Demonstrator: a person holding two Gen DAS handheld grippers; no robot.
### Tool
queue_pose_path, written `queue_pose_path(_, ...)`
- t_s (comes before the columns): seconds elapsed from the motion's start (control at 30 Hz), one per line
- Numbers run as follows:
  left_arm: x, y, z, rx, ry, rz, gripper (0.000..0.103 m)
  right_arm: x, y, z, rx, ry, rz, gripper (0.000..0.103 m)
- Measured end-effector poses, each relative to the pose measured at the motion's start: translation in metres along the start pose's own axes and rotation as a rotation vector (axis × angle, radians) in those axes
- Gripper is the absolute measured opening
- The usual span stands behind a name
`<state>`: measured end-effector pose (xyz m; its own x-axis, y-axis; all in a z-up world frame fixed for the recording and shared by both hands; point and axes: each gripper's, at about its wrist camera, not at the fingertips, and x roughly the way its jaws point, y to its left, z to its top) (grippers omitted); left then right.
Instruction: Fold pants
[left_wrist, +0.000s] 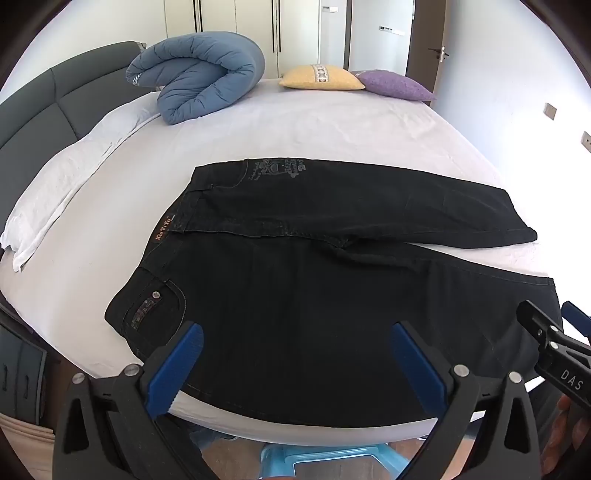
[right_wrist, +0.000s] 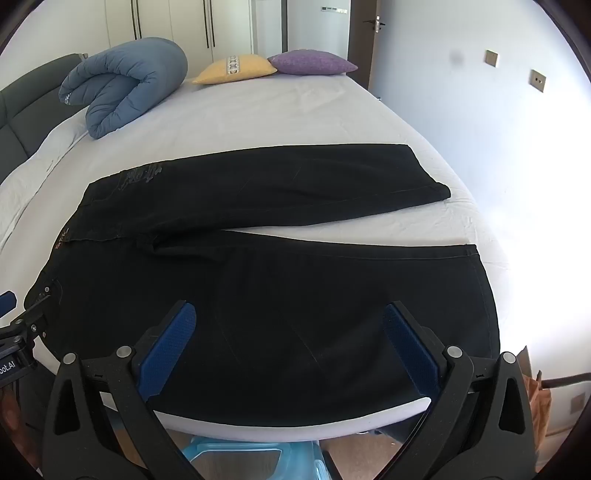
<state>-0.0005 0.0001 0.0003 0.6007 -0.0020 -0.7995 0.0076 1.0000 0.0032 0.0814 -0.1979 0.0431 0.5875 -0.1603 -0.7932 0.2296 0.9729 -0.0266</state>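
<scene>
Black denim pants (left_wrist: 314, 295) lie spread flat on the white-sheeted bed (left_wrist: 295, 122), waistband to the left, the two legs splayed apart toward the right, the near leg running along the mattress edge. No fold looks made yet. Above that near edge hover the left gripper (left_wrist: 295, 354) and the right gripper (right_wrist: 291, 339), both spread wide with nothing between the blue pads. Next, I'd guess, each must pinch the near edge and carry that leg over the far one.
</scene>
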Motion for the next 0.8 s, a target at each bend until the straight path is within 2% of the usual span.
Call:
queue_pose_path(0.3,0.000,-0.001,-0.005,0.000,0.010,-0.001,0.103,0.000,0.016,-0.001,-0.014,0.002,-0.008,0.103)
queue_pose_path(0.8,0.001,0.007,-0.008,-0.001,0.015,0.001,0.103,0.001,0.013,-0.004,-0.022,0.002,0.000,0.103)
